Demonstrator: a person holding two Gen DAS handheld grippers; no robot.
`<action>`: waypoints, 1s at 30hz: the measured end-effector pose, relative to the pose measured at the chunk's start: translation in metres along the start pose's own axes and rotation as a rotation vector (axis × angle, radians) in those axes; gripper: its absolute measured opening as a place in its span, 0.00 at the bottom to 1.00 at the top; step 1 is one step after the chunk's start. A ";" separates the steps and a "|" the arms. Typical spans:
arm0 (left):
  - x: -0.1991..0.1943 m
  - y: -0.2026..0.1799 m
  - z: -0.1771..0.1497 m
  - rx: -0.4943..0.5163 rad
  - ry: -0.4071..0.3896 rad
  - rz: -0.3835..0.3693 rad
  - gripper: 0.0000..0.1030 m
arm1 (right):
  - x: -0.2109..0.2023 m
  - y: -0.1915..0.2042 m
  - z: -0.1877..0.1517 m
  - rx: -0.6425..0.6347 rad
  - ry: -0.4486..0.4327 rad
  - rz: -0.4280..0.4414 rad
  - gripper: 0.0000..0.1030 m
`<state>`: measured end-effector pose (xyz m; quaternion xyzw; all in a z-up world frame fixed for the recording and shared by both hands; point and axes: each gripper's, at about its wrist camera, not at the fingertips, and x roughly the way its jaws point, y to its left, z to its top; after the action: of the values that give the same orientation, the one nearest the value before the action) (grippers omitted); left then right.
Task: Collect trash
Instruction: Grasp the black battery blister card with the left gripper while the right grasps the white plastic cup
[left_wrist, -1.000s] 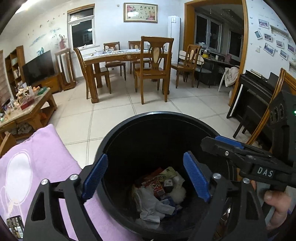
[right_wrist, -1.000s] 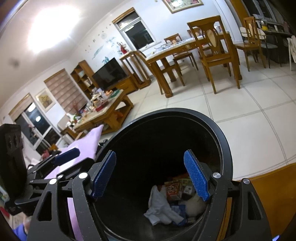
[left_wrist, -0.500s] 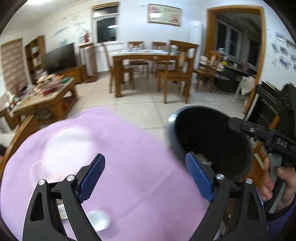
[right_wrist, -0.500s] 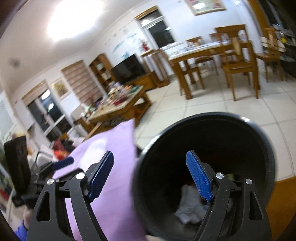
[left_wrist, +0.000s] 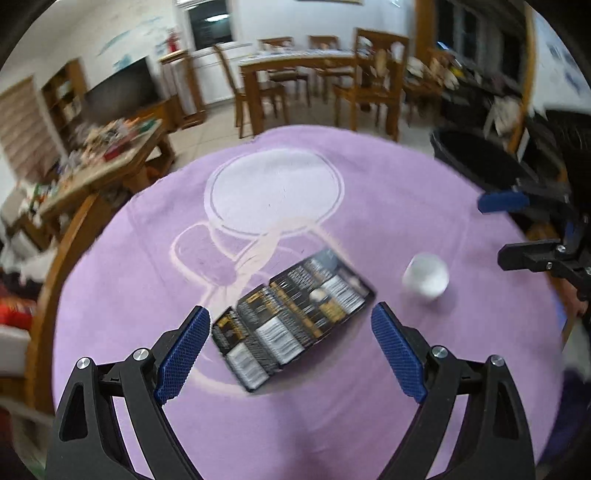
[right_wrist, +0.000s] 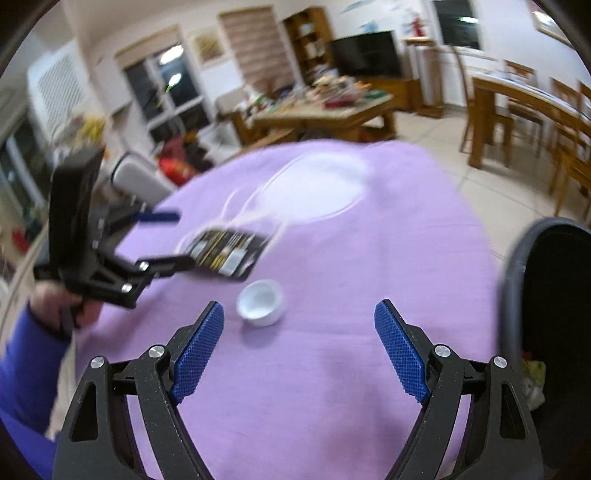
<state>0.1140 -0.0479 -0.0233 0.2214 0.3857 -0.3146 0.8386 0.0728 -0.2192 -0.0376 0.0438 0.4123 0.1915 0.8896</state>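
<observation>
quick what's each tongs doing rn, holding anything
left tongs: open, empty, above the black packet
right tongs: open, empty, near the white cap

wrapper (left_wrist: 291, 325) lies left of cup (left_wrist: 425, 275) on cloth (left_wrist: 369, 206); bin (right_wrist: 554, 295) right.

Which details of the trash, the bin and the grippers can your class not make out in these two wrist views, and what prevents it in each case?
- Black packet: its printed text, smeared by motion blur in both views.
- White cap: whether anything is inside it; blurred and too small.
- Black bin: most of its contents, cut by the right wrist view's edge and dark inside.
- Left gripper and right gripper: both open; the handles lie below the frame.
</observation>
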 end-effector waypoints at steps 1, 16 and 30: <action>0.005 0.001 -0.001 0.040 0.011 -0.011 0.86 | 0.006 0.005 0.001 -0.013 0.015 -0.002 0.80; 0.043 0.009 0.002 0.198 0.031 -0.143 0.75 | 0.059 0.032 0.011 -0.093 0.146 -0.029 0.78; 0.032 0.006 -0.007 0.106 -0.012 -0.048 0.60 | 0.054 0.025 0.012 -0.057 0.121 -0.061 0.37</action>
<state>0.1310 -0.0509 -0.0517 0.2543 0.3686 -0.3557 0.8203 0.1059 -0.1750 -0.0624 -0.0055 0.4607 0.1782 0.8695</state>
